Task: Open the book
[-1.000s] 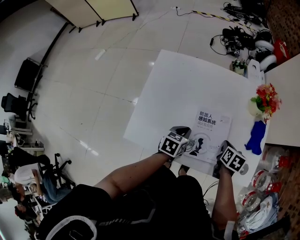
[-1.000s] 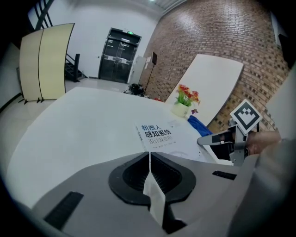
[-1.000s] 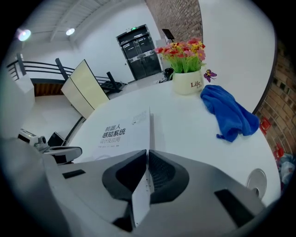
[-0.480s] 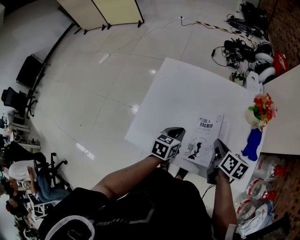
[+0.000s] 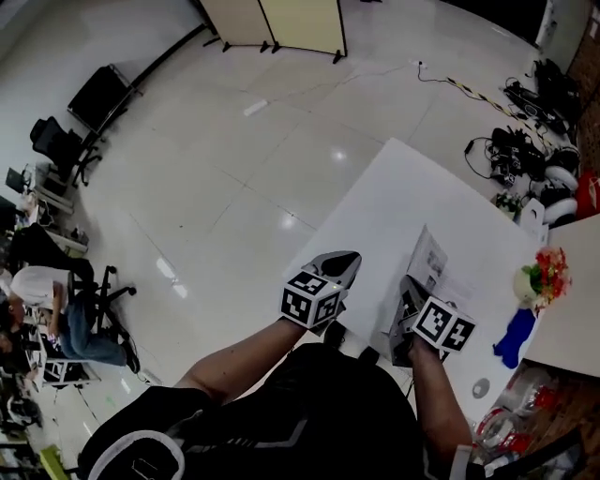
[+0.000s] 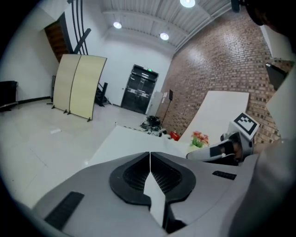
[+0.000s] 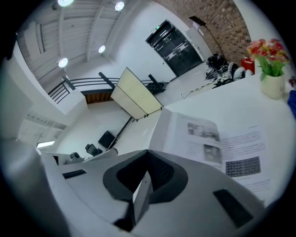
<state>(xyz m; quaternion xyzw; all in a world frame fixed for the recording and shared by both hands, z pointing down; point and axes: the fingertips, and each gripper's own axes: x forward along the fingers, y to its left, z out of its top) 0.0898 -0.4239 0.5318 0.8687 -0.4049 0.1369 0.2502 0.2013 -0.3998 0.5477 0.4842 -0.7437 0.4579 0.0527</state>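
On white table (image 5: pixel 389 211), book (image 5: pixel 429 264) half open, glossy floor (image 5: pixel 234 159), brick wall (image 6: pixel 208 65)

**Open-plan laboratory office**
Beyond the left gripper's (image 6: pixel 149 157) jaws lie a glossy tiled floor (image 6: pixel 32 134), a folding partition (image 6: pixel 76 88) and black double doors (image 6: pixel 138 90), with a brick wall (image 6: pixel 217 60) to their right under recessed ceiling lights (image 6: pixel 164 36). Office chairs (image 5: pixel 56 145) and a seated person (image 5: pixel 42 291) are far to the jaws' left, and cables and equipment (image 5: pixel 525 155) lie on the floor ahead-right.

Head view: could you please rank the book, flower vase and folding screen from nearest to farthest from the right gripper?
1. book, at the fingers of the right gripper
2. flower vase, farther right
3. folding screen, far across the floor
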